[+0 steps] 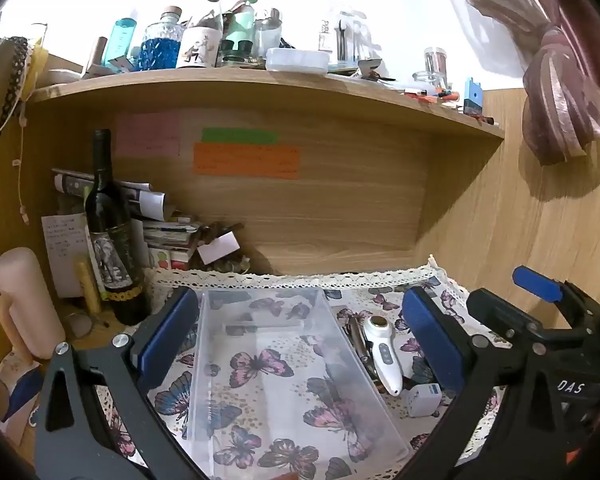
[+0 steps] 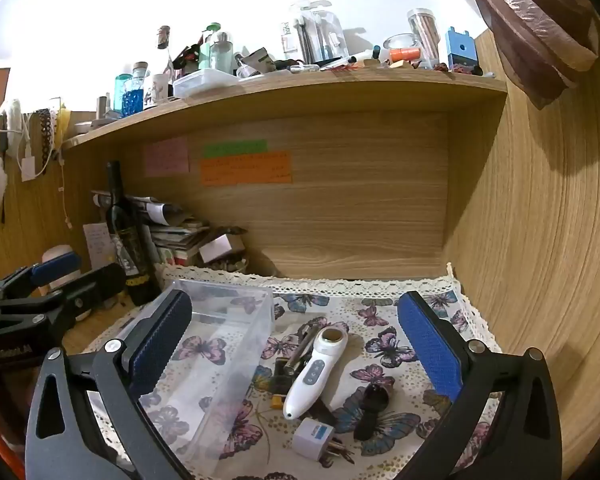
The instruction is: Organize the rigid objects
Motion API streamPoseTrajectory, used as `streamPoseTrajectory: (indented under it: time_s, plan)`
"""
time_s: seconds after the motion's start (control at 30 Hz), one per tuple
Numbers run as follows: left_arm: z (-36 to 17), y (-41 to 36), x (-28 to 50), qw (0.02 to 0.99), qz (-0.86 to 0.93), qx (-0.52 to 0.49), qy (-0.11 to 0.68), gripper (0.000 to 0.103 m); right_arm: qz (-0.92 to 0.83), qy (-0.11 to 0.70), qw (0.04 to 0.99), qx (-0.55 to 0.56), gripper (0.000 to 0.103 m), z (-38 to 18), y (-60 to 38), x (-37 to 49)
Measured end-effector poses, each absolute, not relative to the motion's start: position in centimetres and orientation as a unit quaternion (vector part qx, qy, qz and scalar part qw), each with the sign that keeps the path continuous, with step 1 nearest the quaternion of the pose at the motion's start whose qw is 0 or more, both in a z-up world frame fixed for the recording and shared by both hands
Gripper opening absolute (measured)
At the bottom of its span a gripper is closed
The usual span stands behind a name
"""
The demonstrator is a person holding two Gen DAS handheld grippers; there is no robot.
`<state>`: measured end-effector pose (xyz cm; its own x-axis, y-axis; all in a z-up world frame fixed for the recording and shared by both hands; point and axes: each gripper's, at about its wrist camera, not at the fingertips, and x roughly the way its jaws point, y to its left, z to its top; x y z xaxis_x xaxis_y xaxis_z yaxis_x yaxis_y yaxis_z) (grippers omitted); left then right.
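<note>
A clear plastic bin stands on the butterfly cloth with nothing inside it. My left gripper hangs open over it, one blue pad on each side, touching nothing. Just right of the bin lie a white handheld device, a dark pen-like piece, a white plug adapter and a small black object. My right gripper is wide open above that group, the device between and below its fingers. The bin's wall sits by its left finger. The device and adapter also show in the left wrist view.
A dark wine bottle, a pink mug and a pile of papers crowd the back left corner. A wooden shelf loaded with bottles and jars overhangs the desk. A wooden side panel closes the right side.
</note>
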<state>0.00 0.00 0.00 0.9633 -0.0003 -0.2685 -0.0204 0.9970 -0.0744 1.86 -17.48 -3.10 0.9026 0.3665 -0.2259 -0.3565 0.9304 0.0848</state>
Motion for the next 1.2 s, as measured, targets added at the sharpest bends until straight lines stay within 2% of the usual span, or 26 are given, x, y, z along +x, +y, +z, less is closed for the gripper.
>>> streamPoseTrajectory:
  time_s: [1.2]
  plan:
    - [-0.15, 0.24, 0.59, 0.988, 0.005, -0.05, 0.146, 0.103, 0.203, 0.128, 0.97, 0.02, 0.103, -3.08, -16.85, 2.31]
